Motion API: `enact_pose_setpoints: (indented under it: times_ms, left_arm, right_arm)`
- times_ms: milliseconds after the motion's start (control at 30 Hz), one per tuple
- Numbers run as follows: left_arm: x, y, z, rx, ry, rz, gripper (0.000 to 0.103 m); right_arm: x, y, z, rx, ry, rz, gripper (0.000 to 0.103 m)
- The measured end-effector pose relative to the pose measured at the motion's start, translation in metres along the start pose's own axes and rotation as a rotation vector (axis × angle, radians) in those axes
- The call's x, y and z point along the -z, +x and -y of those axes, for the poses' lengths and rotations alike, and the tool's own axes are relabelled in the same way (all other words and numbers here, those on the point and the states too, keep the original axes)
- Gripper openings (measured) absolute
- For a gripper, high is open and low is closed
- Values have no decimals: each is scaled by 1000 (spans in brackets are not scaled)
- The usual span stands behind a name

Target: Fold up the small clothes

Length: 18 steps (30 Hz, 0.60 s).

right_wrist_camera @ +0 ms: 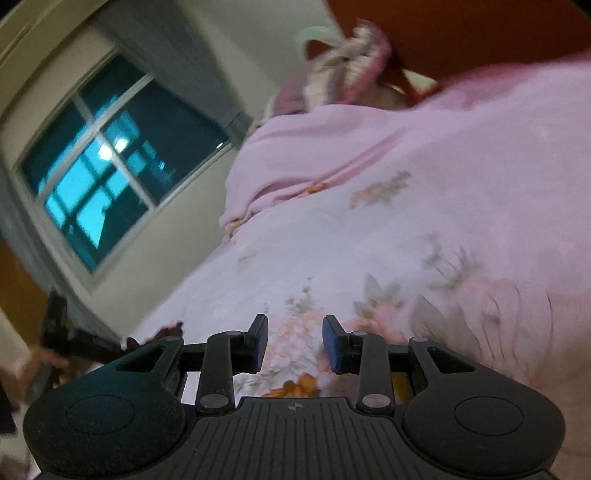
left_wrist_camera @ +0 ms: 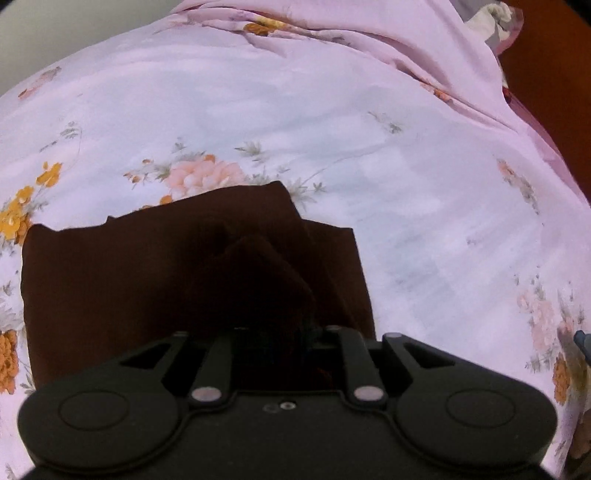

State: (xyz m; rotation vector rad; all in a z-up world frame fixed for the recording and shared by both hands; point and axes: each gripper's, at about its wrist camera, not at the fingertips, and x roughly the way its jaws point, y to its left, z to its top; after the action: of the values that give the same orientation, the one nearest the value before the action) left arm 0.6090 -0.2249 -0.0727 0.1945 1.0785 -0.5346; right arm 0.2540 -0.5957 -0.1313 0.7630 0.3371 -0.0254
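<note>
A dark brown cloth (left_wrist_camera: 110, 288) lies folded on the pink floral bedsheet (left_wrist_camera: 295, 122). My left gripper (left_wrist_camera: 280, 332) is shut on a raised fold of this cloth; its fingertips are hidden in the dark fabric. In the right wrist view my right gripper (right_wrist_camera: 295, 341) is open and empty, with blue pads (right_wrist_camera: 330, 341), held above the bedsheet (right_wrist_camera: 424, 184). A bit of the dark cloth (right_wrist_camera: 155, 338) shows at that view's lower left, beside the gripper. The right view is blurred by motion.
A bundle of other clothes (right_wrist_camera: 343, 70) lies at the head of the bed by an orange-brown headboard (right_wrist_camera: 461, 33). A window (right_wrist_camera: 110, 162) is on the wall to the left. A rumpled ridge of sheet (left_wrist_camera: 406, 44) lies further up the bed.
</note>
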Motion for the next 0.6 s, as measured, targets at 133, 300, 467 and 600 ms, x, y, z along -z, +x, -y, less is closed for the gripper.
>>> enact_pose_setpoints:
  times_ms: [133,300,467,600]
  left_arm:
    - [-9,-9,12,60,-18,36,47]
    - [-11,-57,-1,154,-130,227,72]
    - [70,-107,-77,112,-248,316,74]
    - [168,-124,-126,-49,-261,309,74]
  right_arm:
    - [2,-1,6,-16,24,-6,33]
    - [-2,-5,15,6,74,-11,33]
    - [-2,8,-33,-112,32,-120,33]
    - [7,60,-113,-261,-12,-259,33]
